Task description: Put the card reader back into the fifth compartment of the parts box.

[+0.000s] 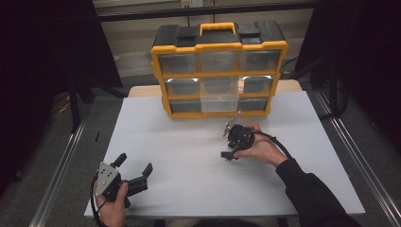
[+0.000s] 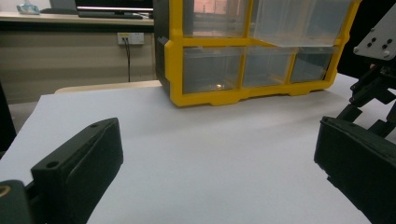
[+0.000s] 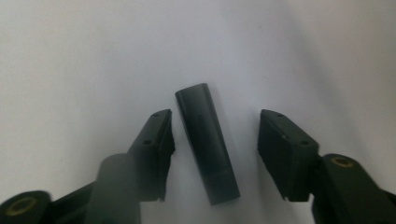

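Note:
A short dark cylinder [image 3: 205,140] lies flat on the white tabletop [image 1: 189,189]. My right gripper [image 3: 215,119] points down over it, one jaw on each side. The jaw on the left of the right gripper view stands close beside the cylinder and the other is clearly apart from it, so the pads are not pressing. In the high view the right gripper [image 1: 231,150] sits right of centre, in front of the organizer. My left gripper [image 1: 135,164] rests at the table's near left, open with nothing between its jaws [image 2: 215,140].
A yellow and black drawer organizer [image 1: 220,47] stands at the table's far middle, its clear centre drawer [image 1: 219,97] pulled out toward me. From the left gripper view, the organizer [image 2: 210,98] is ahead and the right gripper [image 2: 373,84] at the right edge.

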Available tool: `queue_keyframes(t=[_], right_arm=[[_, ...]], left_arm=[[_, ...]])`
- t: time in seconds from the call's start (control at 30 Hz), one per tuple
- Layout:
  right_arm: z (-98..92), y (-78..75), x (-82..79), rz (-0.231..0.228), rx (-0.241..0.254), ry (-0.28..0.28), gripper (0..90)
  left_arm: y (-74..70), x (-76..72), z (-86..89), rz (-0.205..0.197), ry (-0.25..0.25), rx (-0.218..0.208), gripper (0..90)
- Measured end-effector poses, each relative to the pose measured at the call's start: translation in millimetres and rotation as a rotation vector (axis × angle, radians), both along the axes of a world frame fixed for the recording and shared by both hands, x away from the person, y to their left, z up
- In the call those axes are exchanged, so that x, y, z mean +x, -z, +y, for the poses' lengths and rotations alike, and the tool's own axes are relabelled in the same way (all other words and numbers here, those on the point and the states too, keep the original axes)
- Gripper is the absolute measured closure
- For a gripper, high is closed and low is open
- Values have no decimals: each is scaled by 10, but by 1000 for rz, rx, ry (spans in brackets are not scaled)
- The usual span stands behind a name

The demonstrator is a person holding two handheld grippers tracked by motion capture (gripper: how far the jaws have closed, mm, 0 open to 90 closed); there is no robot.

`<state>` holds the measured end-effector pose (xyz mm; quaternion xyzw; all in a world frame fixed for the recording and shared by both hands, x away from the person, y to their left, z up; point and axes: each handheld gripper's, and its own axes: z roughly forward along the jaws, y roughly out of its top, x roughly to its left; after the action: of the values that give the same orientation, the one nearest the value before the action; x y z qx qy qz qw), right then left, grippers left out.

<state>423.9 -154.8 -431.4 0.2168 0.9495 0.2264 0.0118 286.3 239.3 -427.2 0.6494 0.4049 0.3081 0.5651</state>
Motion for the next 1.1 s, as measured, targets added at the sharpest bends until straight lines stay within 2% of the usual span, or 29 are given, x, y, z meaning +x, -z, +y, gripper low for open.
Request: queue_keyframes(t=[0.13, 0.37, 0.5, 0.9, 0.97, 1.1], right_arm=[[33, -4, -18, -22, -35, -12, 519], [63, -19, -38, -10, -55, -3, 601], [75, -26, -41, -9, -66, -16, 649], [93, -35, -26, 10, -79, -20, 697], [94, -37, -14, 15, -76, -15, 734], [93, -37, -2, 17, -78, -19, 734]], left_arm=[[-1, -2, 0, 2, 4, 2, 12], [-2, -6, 1, -1, -1, -1, 13], [0, -7, -2, 0, -1, 0, 12], [1, -10, -4, 0, 2, -3, 12], [2, -10, -4, 2, 1, -5, 12], [4, -11, -8, 3, 5, -4, 12]])
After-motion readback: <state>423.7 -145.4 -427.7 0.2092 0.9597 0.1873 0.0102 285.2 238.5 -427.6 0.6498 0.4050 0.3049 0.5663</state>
